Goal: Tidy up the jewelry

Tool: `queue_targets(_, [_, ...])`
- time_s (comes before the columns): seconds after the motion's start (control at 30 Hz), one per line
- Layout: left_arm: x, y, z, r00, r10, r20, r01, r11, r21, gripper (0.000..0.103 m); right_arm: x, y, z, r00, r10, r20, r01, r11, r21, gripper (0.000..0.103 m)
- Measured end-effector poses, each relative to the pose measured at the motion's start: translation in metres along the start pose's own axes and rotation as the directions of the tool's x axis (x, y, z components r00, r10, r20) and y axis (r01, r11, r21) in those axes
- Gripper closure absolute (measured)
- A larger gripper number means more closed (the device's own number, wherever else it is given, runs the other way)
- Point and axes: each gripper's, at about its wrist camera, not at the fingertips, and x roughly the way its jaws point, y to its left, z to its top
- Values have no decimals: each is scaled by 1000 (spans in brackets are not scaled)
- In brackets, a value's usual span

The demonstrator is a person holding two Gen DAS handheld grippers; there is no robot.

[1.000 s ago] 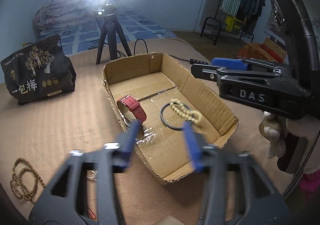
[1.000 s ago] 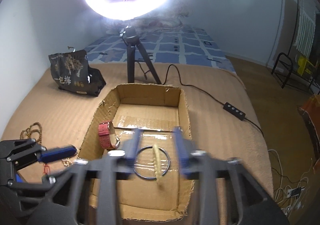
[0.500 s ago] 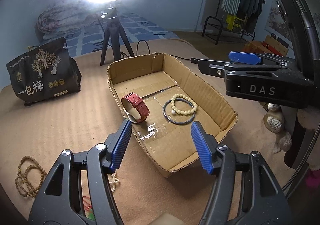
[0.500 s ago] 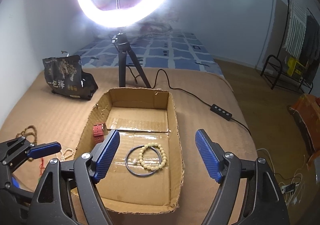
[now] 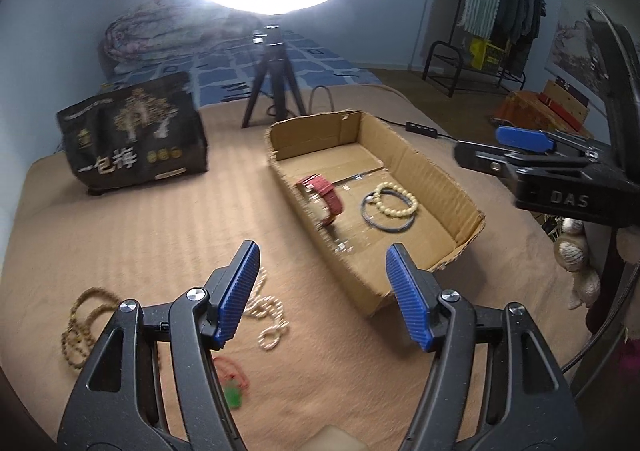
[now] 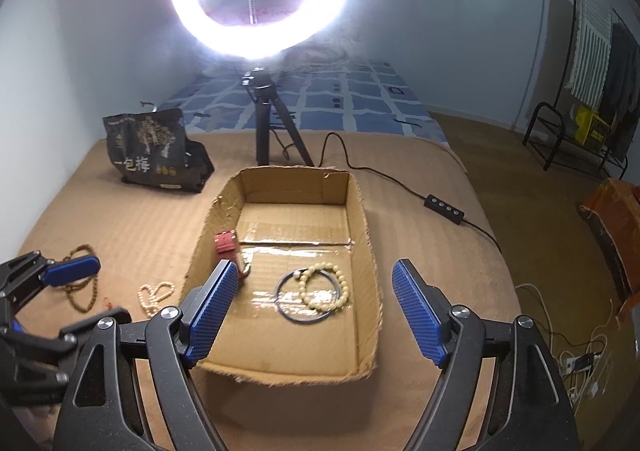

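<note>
The cream bead bracelet (image 6: 325, 288) lies flat across the dark ring bangle (image 6: 307, 298) on the floor of the cardboard box (image 6: 362, 211), beside the red watch (image 6: 228, 247), which stands on edge against the left wall. The right gripper (image 6: 316, 317) hangs tilted downward above the box's near end, jaws wide and empty, the bracelet just beyond them. The left gripper (image 5: 322, 293), empty with its jaws opening, hovers over the brown cover left of the box, near a pearl strand (image 5: 268, 315) and brown beads (image 5: 82, 325).
</note>
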Motion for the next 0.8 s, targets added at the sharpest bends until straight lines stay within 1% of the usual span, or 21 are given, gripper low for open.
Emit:
queue_targets(0.1, [-10,17,-9,1000,1,-6,-2,999,-40,34,-8,6,-6,1000,27,2,-27,1000,3,23])
queue_targets(0.17, [-18,30,-18,1000,18,-11,-18,998,-60,29,-12,11,-9,999,45,2,-45,999,4,23])
queue_targets(0.2, [-21,36,-20,1000,25,-11,-26,997,-66,28,-12,13,-10,999,52,1,-52,999,3,23])
queue_targets(0.43, [-43,93,-49,994,97,-42,-103,984,-144,27,-26,38,-26,993,119,-4,-119,993,-27,23])
queue_targets(0.57, [-54,128,-67,986,152,-64,-161,968,-192,27,-29,56,-33,987,159,-15,-160,986,-53,23])
queue_targets(0.8, [-63,174,-97,977,177,-116,-203,938,-282,27,-24,102,-51,968,242,-68,-249,961,-121,23])
